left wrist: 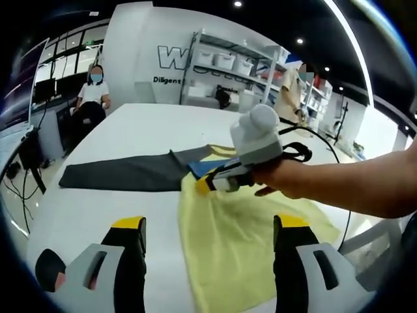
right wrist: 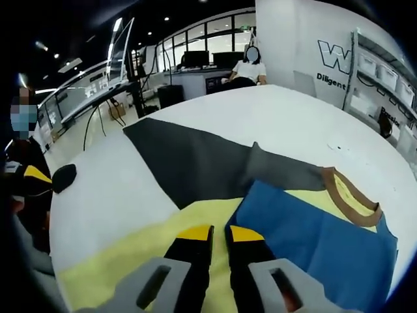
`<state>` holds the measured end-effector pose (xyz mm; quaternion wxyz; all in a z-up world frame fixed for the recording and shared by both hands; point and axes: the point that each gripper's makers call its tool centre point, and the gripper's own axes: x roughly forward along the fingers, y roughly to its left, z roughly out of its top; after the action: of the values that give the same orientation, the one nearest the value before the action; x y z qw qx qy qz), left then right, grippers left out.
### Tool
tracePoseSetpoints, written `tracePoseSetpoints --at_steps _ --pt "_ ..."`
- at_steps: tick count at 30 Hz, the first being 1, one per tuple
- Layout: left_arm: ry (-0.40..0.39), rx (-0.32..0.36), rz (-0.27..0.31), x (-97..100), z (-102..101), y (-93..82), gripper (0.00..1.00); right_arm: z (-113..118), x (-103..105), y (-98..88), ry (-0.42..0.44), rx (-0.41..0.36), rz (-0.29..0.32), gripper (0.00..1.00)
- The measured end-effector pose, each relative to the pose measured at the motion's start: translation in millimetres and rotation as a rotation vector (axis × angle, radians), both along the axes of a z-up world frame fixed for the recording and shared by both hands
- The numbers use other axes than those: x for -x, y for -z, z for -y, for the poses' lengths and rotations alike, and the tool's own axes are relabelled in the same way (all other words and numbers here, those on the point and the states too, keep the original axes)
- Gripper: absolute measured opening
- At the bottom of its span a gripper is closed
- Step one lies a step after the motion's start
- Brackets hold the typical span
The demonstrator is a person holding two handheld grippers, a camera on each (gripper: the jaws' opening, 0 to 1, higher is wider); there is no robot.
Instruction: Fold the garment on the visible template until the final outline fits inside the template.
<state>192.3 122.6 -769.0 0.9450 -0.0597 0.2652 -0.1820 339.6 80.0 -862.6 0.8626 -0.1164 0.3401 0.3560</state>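
Yellow garment (left wrist: 241,235) spread on white desk (left wrist: 130,124) over dark template (left wrist: 124,175), left hand-held gripper (left wrist: 208,241) held spread above it, right hand-held gripper (right wrist: 219,236) pinching the cloth, shelving (left wrist: 228,65) seen far behind.

Left fingers (left wrist: 210,229) apart, right fingers (right wrist: 195,233) together

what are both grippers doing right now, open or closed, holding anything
Left gripper: open, holding nothing, above the yellow shirt.
Right gripper: nearly closed over the shirt; an actual pinch cannot be told.
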Motion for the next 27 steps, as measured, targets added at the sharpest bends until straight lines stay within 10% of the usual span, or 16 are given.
tracePoseSetpoints --at_steps 19,27 --pt "0.012 -0.009 -0.004 1.0 1.9 1.5 0.76 22.9 -0.7 -11.0 0.035 0.000 0.036 0.11" --pt "0.015 -0.010 -0.002 1.4 3.2 1.0 0.76 47.6 -5.1 -21.2 0.128 -0.047 0.074 0.52"
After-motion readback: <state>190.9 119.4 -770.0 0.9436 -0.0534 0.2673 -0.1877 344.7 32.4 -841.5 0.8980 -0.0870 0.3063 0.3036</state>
